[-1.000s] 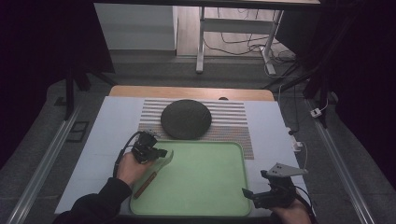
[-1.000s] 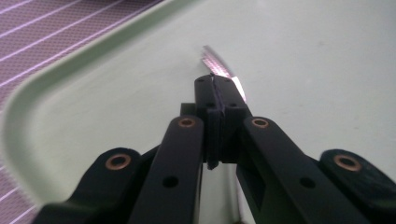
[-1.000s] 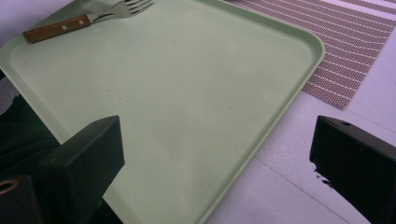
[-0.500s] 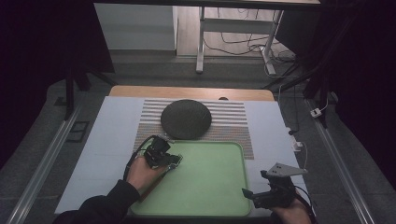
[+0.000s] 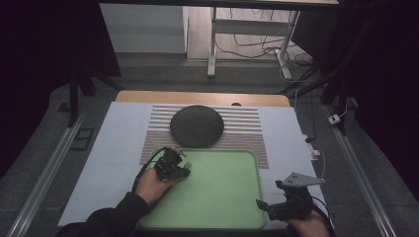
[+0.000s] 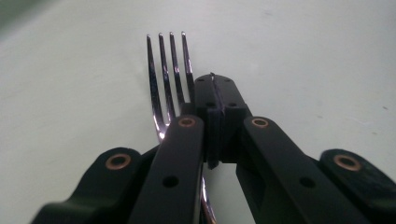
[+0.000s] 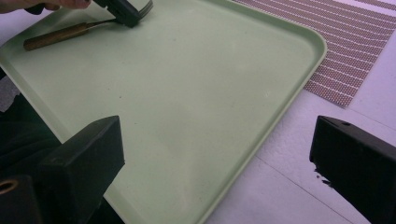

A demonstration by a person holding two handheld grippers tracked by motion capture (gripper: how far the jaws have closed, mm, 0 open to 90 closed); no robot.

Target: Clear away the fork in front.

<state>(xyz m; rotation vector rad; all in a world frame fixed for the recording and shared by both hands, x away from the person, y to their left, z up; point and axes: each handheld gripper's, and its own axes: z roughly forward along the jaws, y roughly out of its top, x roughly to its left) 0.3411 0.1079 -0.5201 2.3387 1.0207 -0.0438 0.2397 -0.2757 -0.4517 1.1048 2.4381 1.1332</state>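
The left gripper (image 6: 215,93) is clamped on the fork (image 6: 168,79), whose tines jut past its tips over the green tray (image 5: 222,197). The right gripper (image 7: 215,154) stands wide apart at the tray's near right corner, well away from the fork.

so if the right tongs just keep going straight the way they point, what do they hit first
Probably the green tray: the right tongs hang open at its near right corner, aimed across it toward the left tongs, which are shut on a fork. Whether they would touch the tray floor or skim above it is unclear.
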